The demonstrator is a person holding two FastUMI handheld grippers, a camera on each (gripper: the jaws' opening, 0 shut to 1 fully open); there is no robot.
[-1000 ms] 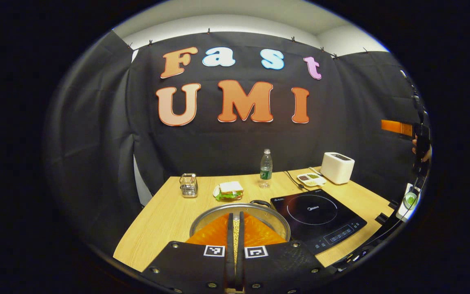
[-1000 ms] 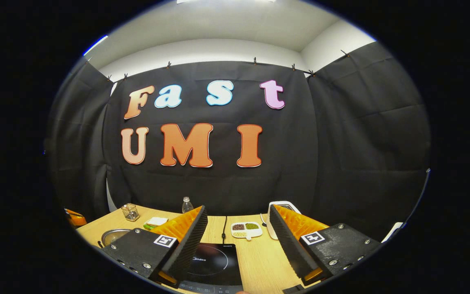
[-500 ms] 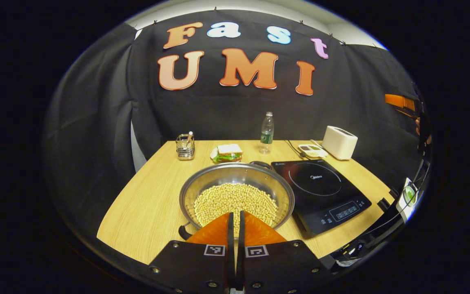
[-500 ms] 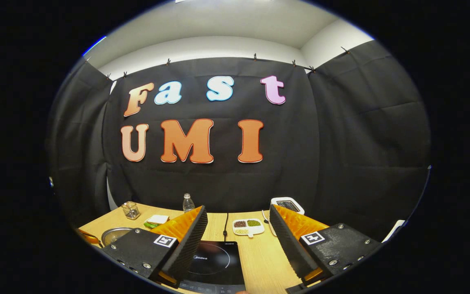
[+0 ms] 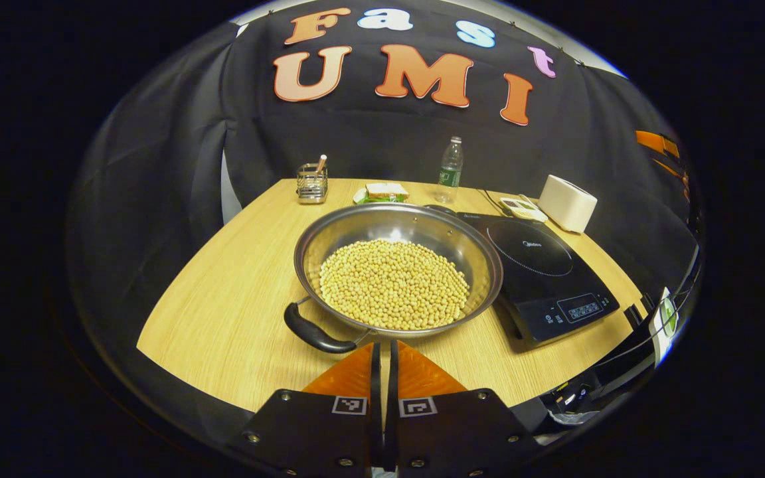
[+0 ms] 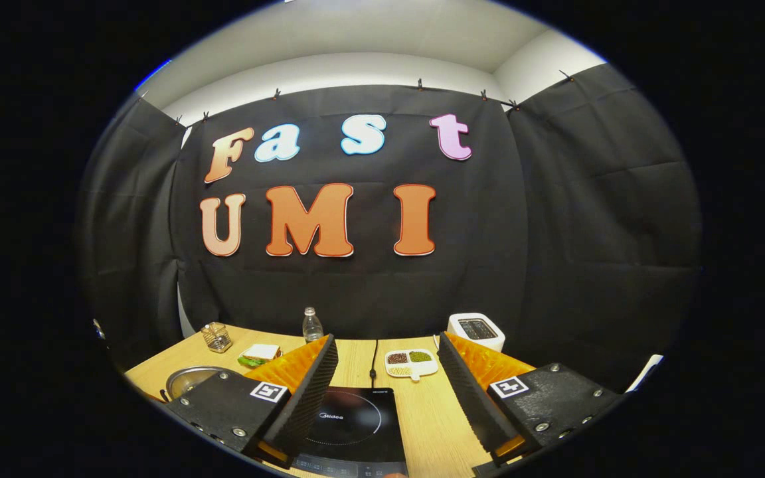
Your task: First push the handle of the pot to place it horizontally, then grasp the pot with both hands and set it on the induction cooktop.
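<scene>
My left gripper [image 5: 382, 352] closed, empty, just short of pot [image 5: 397, 265] handle [image 5: 313, 332]. Pot on table [image 5: 236, 318], beside induction cooktop [image 5: 542, 265]. Handle not yet pushed. My right gripper [image 6: 386, 372] wide, above cooktop. Push, grasp, lift all remain.

Left gripper view: pitched downward over the last second. Pot [image 5: 397, 269] up from the bottom centre edge to mid-frame, its whole rim and load of beans [image 5: 394, 284] now exposed instead of masked by the left gripper [image 5: 383, 372]. Near handle [image 5: 315, 334], previously out of sight, now at lower left of the pot. Induction cooktop [image 5: 542, 269], bottle [image 5: 449, 170] and toaster [image 5: 567, 202] all higher in frame.

Right gripper view: tilted slightly downward. Toaster [image 6: 476, 330], divided dish [image 6: 410, 362], bottle [image 6: 312, 324] and cooktop [image 6: 350, 425] a little higher than before; more of the pot rim [image 6: 190, 380] at lower left.
</scene>
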